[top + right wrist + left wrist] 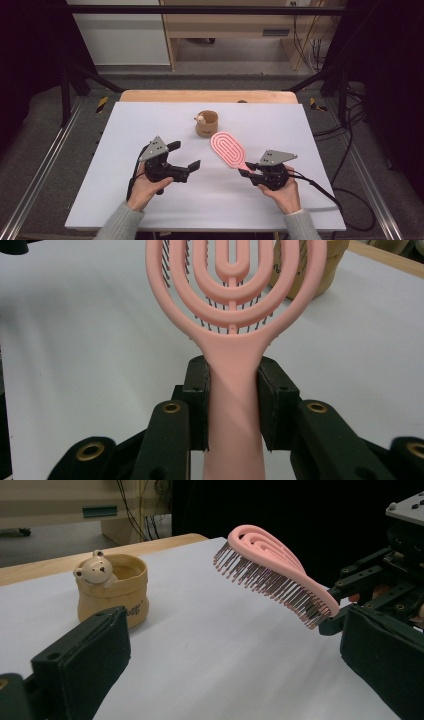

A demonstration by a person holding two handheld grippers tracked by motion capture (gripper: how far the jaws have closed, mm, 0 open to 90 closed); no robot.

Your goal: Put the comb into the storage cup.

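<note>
Between the two black jaws of the right gripper (232,405) sits the handle of the pink hairbrush (231,315), and the pads are clamped on it from both sides. From above, the hairbrush runs up and away from that gripper toward the middle of the white table (150,210), back side up, and the left gripper view shows its bristles pointing down with the head lifted clear of the surface. Just beyond the brush head stands a small tan cup (207,124) with a little bear figure (200,119) on its rim, near the brush but apart from it. Over on the other side, the left gripper (186,155) hovers with its jaws spread wide, nothing between them, aimed toward the cup and the brush. Each gripper sits in a hand with a grey sleeve behind it.
</note>
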